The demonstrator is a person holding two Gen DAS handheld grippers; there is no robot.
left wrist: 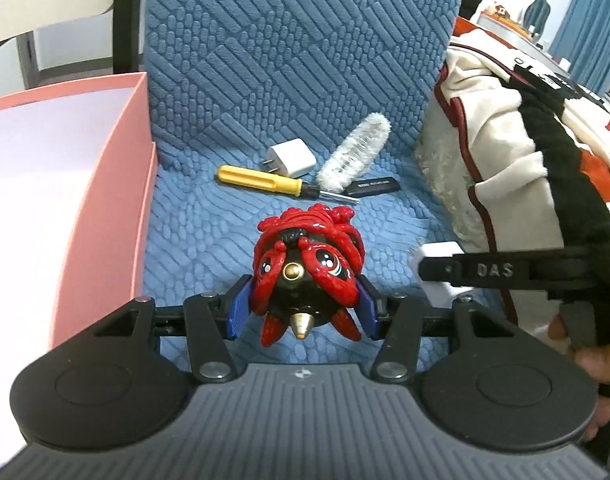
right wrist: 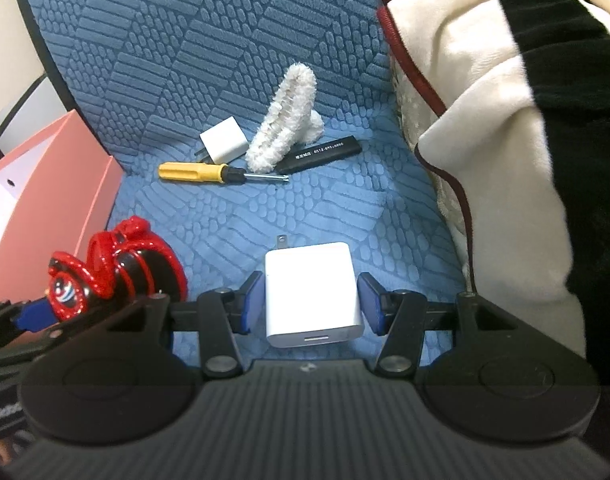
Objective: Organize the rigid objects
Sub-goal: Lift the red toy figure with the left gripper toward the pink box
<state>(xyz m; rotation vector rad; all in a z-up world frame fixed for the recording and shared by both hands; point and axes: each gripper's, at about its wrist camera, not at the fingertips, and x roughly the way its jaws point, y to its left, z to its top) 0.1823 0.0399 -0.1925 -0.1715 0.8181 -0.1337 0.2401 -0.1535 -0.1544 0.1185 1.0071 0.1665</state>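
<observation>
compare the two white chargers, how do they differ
The near charger sits between the right claw pads; the far charger lies free by the yellow screwdriver. The near one's prongs point away from the camera, the far one's point left. Both are white two-prong plug cubes on the blue cushion.

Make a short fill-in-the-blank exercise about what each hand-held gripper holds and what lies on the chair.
1. The left hand-held gripper grips a red and black ____.
2. The right hand-held gripper has a white ____ between its fingers.
3. The screwdriver has a ____ handle.
4. The box beside the seat is ____.

Answers: toy; charger; yellow; pink
</observation>
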